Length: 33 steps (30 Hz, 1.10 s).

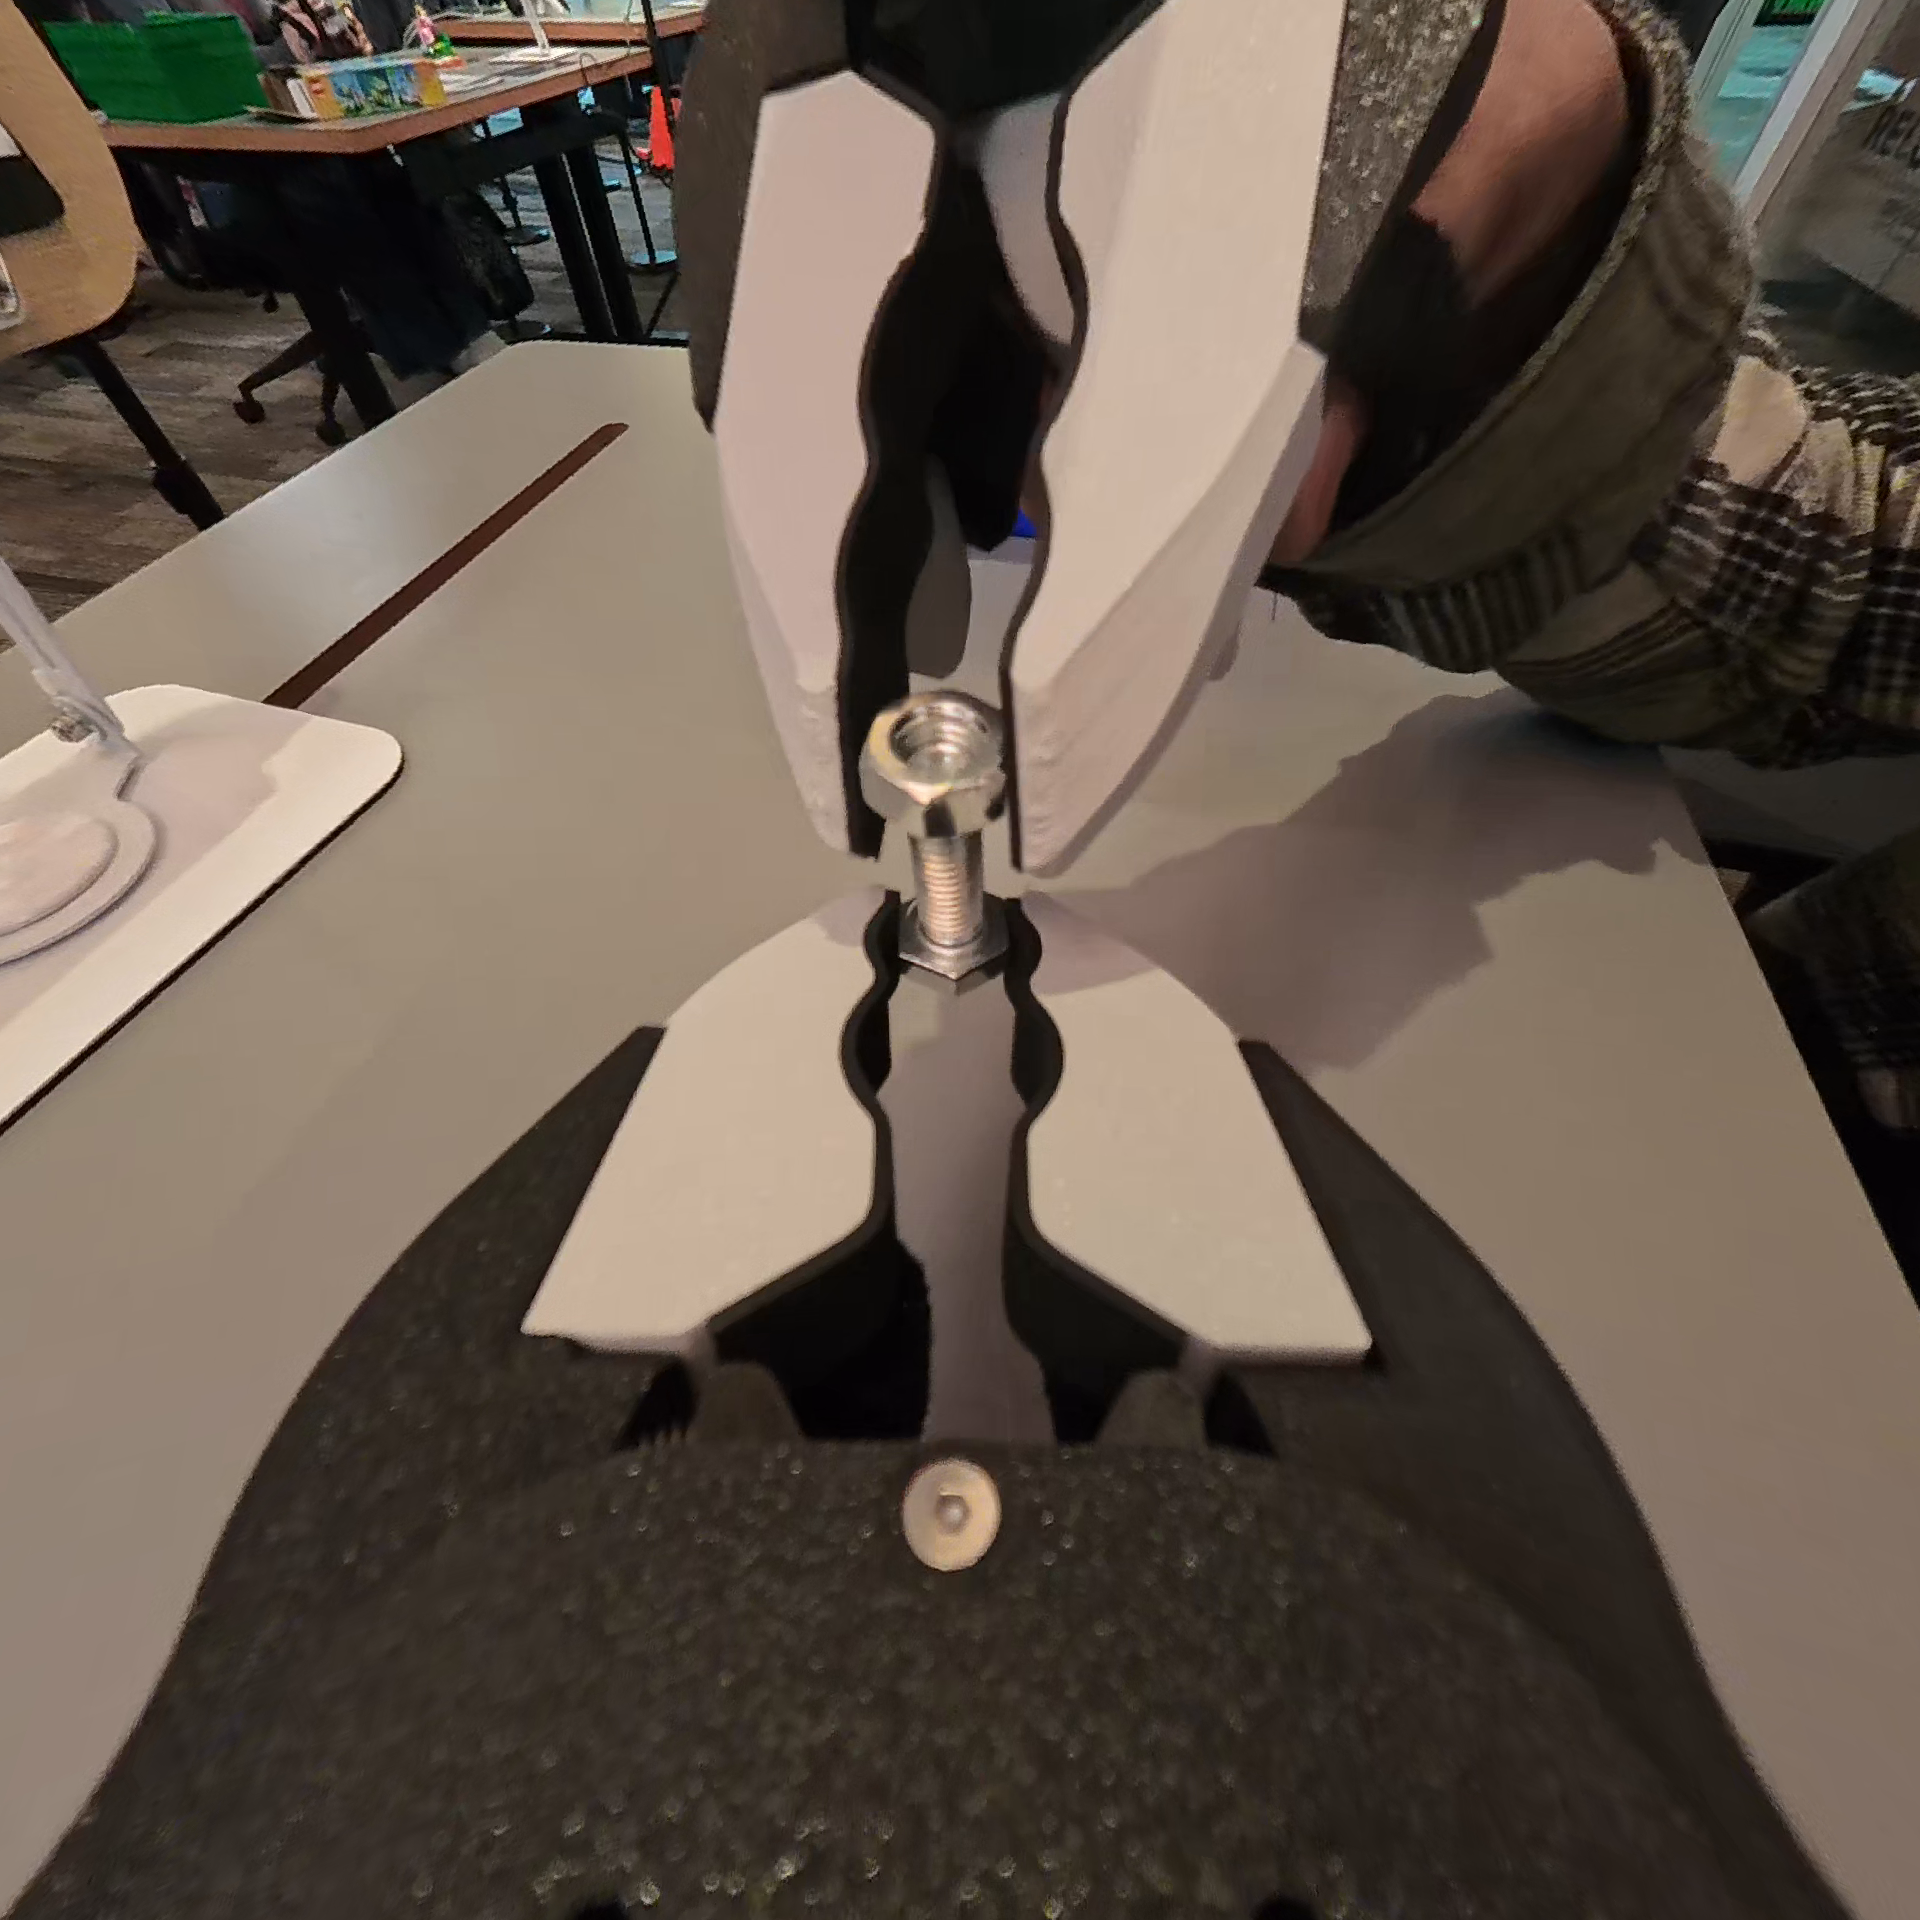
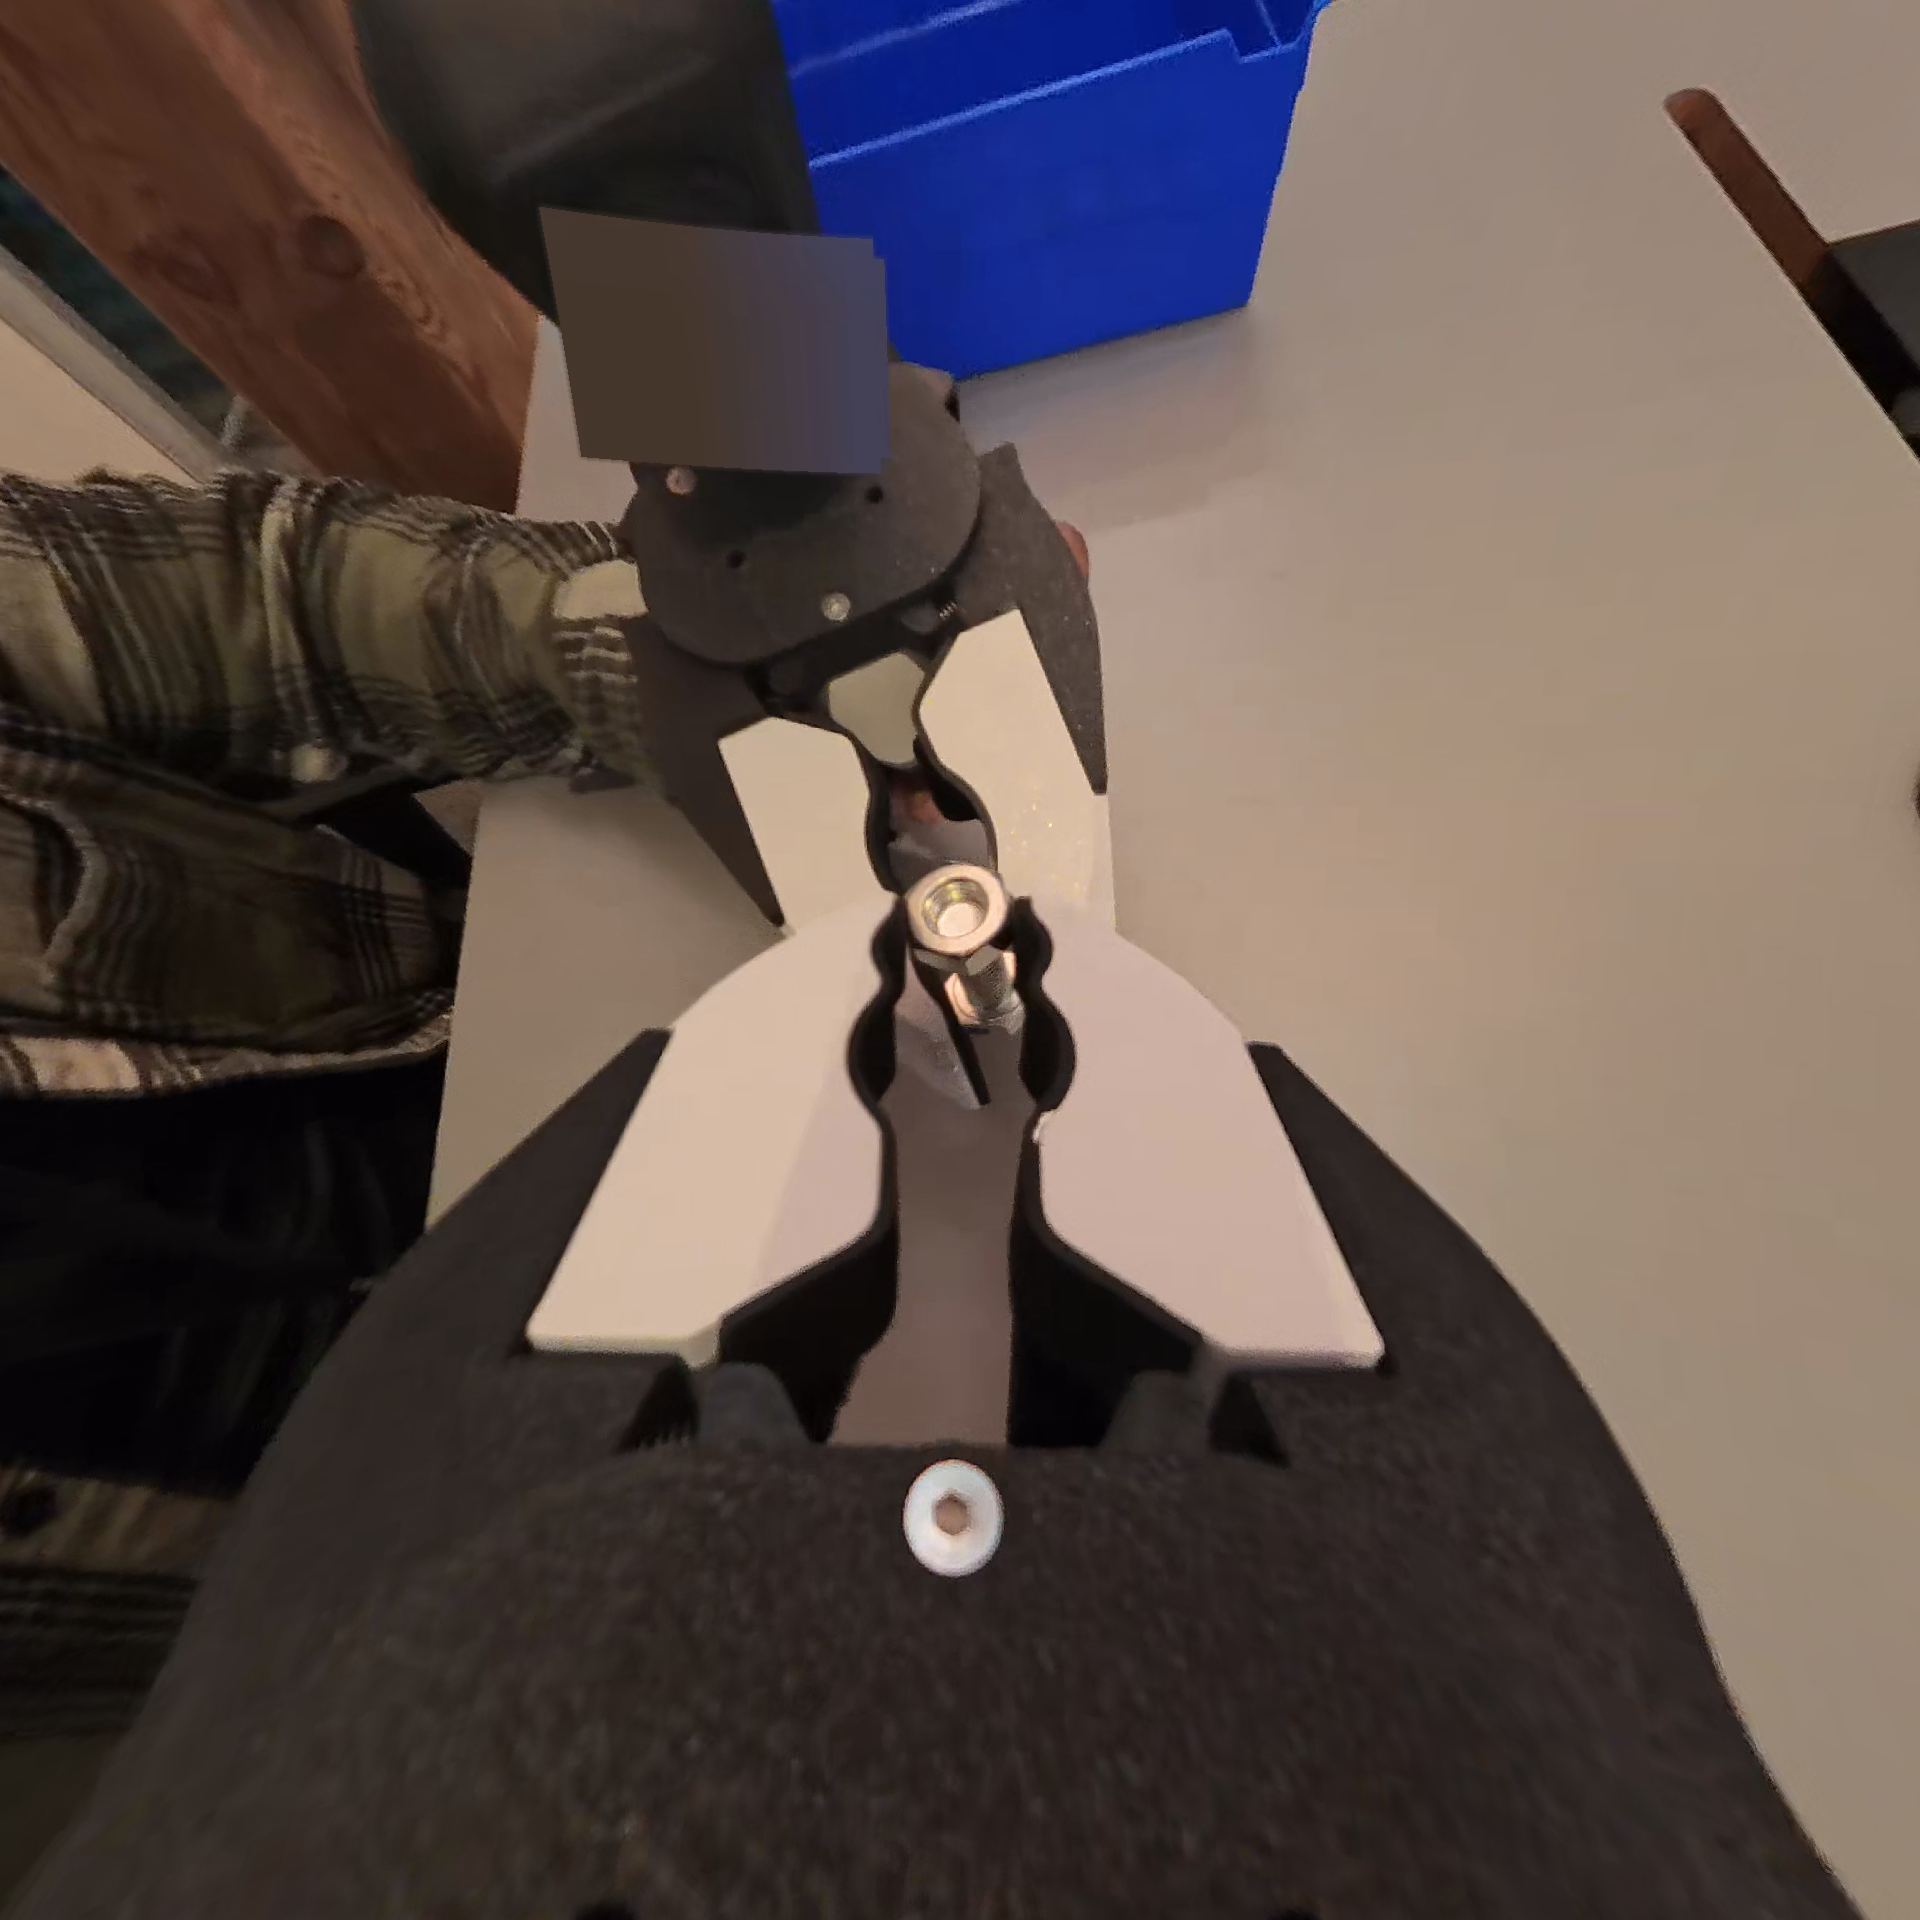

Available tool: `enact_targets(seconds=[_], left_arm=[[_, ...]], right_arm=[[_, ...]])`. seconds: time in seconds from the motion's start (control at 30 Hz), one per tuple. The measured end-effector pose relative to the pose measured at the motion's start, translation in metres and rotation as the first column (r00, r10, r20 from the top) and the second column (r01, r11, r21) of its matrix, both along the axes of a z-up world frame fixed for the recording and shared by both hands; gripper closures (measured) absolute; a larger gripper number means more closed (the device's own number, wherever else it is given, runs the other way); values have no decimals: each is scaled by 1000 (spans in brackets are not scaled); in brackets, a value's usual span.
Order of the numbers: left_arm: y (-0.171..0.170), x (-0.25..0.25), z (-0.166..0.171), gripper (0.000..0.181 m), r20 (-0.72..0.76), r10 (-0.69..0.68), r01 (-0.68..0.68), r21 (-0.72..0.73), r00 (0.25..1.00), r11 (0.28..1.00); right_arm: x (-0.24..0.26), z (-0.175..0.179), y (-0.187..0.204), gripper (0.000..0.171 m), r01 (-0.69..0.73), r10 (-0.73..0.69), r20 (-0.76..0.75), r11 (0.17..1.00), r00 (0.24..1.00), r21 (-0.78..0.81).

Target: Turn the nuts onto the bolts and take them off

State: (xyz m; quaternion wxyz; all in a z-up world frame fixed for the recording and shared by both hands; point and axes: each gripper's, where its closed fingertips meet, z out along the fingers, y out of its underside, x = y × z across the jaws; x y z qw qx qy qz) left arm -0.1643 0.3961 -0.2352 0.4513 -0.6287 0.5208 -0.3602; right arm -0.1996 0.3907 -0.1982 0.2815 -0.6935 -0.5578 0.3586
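Note:
A silver bolt (image 1: 940, 896) stands upright above the grey table (image 1: 1455, 1195). My left gripper (image 1: 951, 940) is shut on its hex head. A silver nut (image 1: 932, 769) sits on the top end of the thread. My right gripper (image 1: 935, 821) comes down from above and is shut on the nut. In the right wrist view, my right gripper (image 2: 956, 935) holds the nut (image 2: 954, 920), with the bolt thread (image 2: 992, 997) below it. The left gripper (image 2: 971, 1060) shows through the gap underneath; the bolt head is hidden there.
A blue plastic bin (image 2: 1039, 208) stands on the table beyond the grippers. A white flat base with a clear stand (image 1: 208, 810) lies at the left. A dark slot (image 1: 447, 561) runs through the tabletop. A plaid sleeve (image 1: 1714, 623) is at the right. There is about 5 centimeters between the tips of the two grippers.

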Motion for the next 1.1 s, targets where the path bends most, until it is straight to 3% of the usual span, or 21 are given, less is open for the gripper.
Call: enact_targets(seconds=[0.13,0.33,0.6,0.9,0.97,1.1], left_arm=[[-8,1,6,163,37,-62,62,-5,997,998],[-33,9,8,163,57,-210,211,-5,976,978],[-38,9,14,163,104,-243,248,-30,964,968],[-61,12,9,163,99,-375,382,-68,922,921],[-60,14,7,163,92,-365,372,-76,926,925],[-47,13,8,163,112,-297,307,-94,948,947]], right_arm=[[2,6,-9,153,-120,121,-8,987,993,106],[11,9,-30,154,-365,392,-55,893,918,264],[13,14,-33,154,-385,418,-107,892,902,237],[15,10,-54,154,-523,589,-145,787,795,327],[15,9,-49,152,-504,572,-151,798,807,329],[8,10,-25,101,-361,420,-159,883,893,300]])
